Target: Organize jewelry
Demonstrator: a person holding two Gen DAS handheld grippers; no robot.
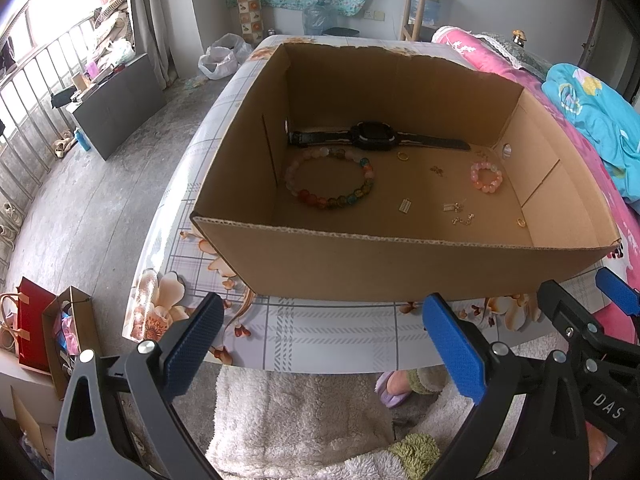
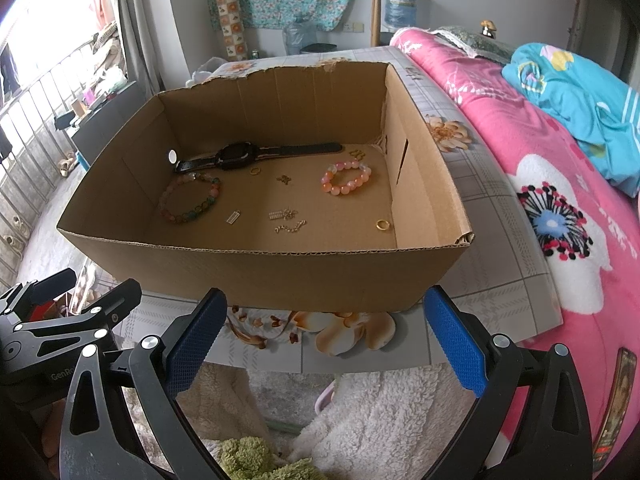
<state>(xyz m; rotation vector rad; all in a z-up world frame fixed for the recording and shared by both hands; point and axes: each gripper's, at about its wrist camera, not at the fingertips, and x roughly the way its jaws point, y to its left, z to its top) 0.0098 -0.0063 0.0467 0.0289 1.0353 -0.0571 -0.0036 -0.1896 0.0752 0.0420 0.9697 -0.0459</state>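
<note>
An open cardboard box (image 1: 360, 264) (image 2: 256, 276) stands on the floral table. Inside lie a black watch (image 1: 376, 140) (image 2: 240, 156), a large multicoloured bead bracelet (image 1: 330, 178) (image 2: 190, 200), a small pink bead bracelet (image 1: 486, 177) (image 2: 346, 178), gold rings (image 1: 521, 222) (image 2: 383, 224) and small silver and gold pieces (image 1: 456, 208) (image 2: 284, 214). My left gripper (image 1: 320, 344) is open and empty, in front of the box's near wall. My right gripper (image 2: 324, 340) is open and empty beside it, also short of the box.
The table's (image 1: 320, 340) front edge lies just under both grippers. A pink quilt (image 2: 560, 184) with a blue cloth (image 2: 580, 96) lies to the right. Gift bags (image 1: 52, 332) stand on the floor at left. A fluffy white garment (image 1: 300, 420) shows below.
</note>
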